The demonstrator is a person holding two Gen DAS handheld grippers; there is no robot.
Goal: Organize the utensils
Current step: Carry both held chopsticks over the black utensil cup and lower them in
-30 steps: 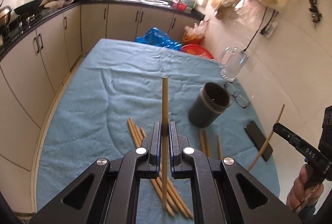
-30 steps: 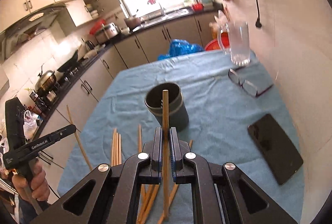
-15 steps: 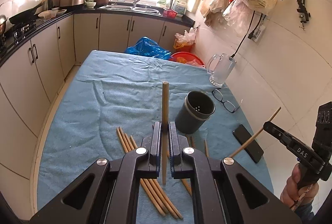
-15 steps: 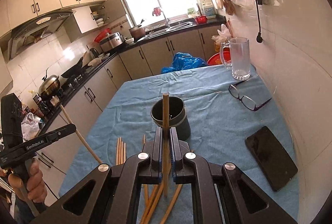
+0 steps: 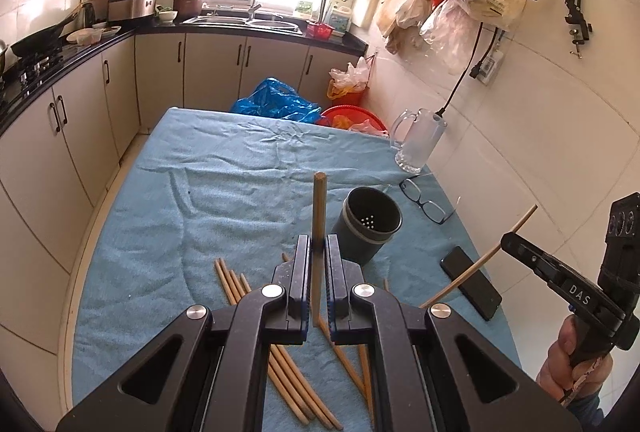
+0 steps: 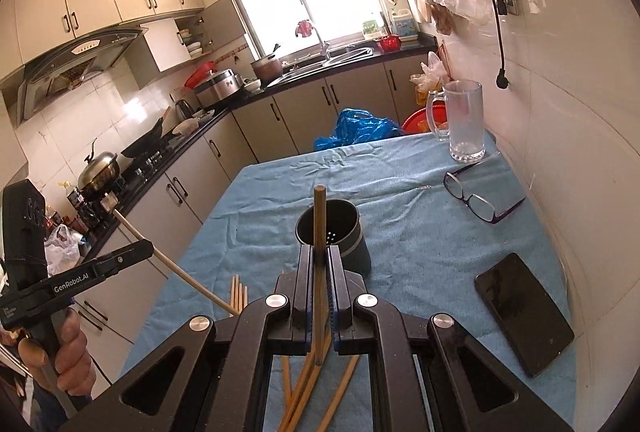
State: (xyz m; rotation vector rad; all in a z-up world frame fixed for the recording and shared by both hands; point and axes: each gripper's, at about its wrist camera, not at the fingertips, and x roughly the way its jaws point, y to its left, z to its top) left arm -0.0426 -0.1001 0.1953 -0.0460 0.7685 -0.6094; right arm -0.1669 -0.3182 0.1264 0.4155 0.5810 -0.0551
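We hold one wooden chopstick in each gripper. The left gripper has its jaws clamped on a chopstick that stands upright between the pads, its top well above the jaw tips and its lower end hanging just below them. Ahead of these jaws and a little to the right stands the dark utensil holder, open end up, with small drain holes showing at its bottom. Below and behind the jaws loose chopsticks lie on the blue cloth.

The right gripper is likewise clamped on an upright chopstick, with the holder directly ahead of its jaws, just beyond the tips. More loose chopsticks lie to the lower left of these jaws and beneath them.

Readable writing: "DAS" on the right gripper's arm as seen from the left wrist, and "GenRobot.AI" on the left gripper's arm as seen from the right wrist. To the right of both jaws lie a black phone, a pair of glasses and a glass mug.
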